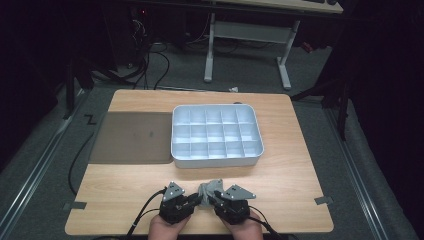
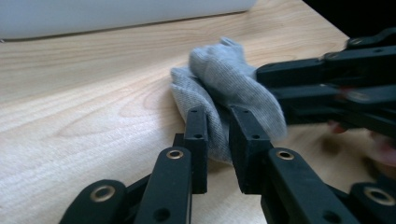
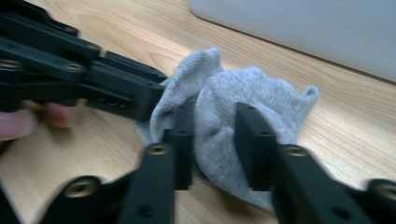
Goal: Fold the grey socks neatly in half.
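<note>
A crumpled grey sock (image 1: 210,189) lies on the wooden table (image 1: 295,185) near its front edge, between my two grippers. My left gripper (image 1: 200,201) comes at it from the left and my right gripper (image 1: 215,199) from the right. In the left gripper view, the left gripper (image 2: 218,135) pinches a fold at the near edge of the sock (image 2: 233,84), and the right gripper's black jaws reach in from the right. In the right gripper view, the right gripper (image 3: 212,135) clamps a bulging fold of the sock (image 3: 252,93). The left gripper's jaws hold its left side.
A white tray (image 1: 216,161) with several small compartments stands in the middle of the table, just beyond the sock. A flat grey-brown mat (image 1: 132,137) lies to its left. A desk frame and cables are on the floor behind the table.
</note>
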A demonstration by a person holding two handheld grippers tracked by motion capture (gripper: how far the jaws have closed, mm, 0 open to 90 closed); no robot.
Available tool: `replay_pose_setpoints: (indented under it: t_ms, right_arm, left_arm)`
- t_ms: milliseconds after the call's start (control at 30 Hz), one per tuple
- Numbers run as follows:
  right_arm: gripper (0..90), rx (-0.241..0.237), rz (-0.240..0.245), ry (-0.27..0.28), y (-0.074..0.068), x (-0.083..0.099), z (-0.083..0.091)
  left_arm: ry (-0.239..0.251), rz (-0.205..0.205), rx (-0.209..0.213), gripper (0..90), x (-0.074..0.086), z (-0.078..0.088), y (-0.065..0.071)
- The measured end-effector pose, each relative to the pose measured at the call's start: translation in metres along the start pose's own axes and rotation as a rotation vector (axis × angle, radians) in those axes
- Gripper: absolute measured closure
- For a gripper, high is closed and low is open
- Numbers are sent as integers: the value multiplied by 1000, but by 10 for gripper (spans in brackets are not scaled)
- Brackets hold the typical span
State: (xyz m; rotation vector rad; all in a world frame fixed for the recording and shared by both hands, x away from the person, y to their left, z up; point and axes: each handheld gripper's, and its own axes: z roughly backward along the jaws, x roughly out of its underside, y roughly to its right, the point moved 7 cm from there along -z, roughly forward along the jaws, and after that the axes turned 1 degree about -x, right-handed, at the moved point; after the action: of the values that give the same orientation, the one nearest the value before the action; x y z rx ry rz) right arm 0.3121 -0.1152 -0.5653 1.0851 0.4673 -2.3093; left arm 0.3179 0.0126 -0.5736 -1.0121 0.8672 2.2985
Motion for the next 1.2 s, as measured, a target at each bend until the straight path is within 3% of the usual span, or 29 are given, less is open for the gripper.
replay_pose_setpoints:
  t_ms: [33,200,333,367,533,833,967,1200]
  right_arm:
    - [864,19,8,-7,1,1,-3]
    - [889,16,12,-3,3,0,-5]
    - [888,7,1,58,3,-11,7]
    - [888,-10,-5,84,1,-17,13]
    - [887,-51,-17,101,-5,-20,19]
    - [886,-105,-21,50,-17,-5,4]
    - [886,-106,-20,22,-19,0,-1]
    - [887,-95,6,-13,-22,6,-8]
  left_arm:
    - [-2,3,4,769,1,0,1]
    - [-2,7,7,767,2,1,3]
    - [-5,1,-8,773,3,1,3]
    - [-6,-2,-12,776,3,0,3]
    - [-10,-13,-25,784,3,-1,4]
    - [-36,-44,-43,846,6,-3,6]
    - [-67,-25,-40,868,6,-4,3]
    - [-68,-30,-47,864,6,-3,3]
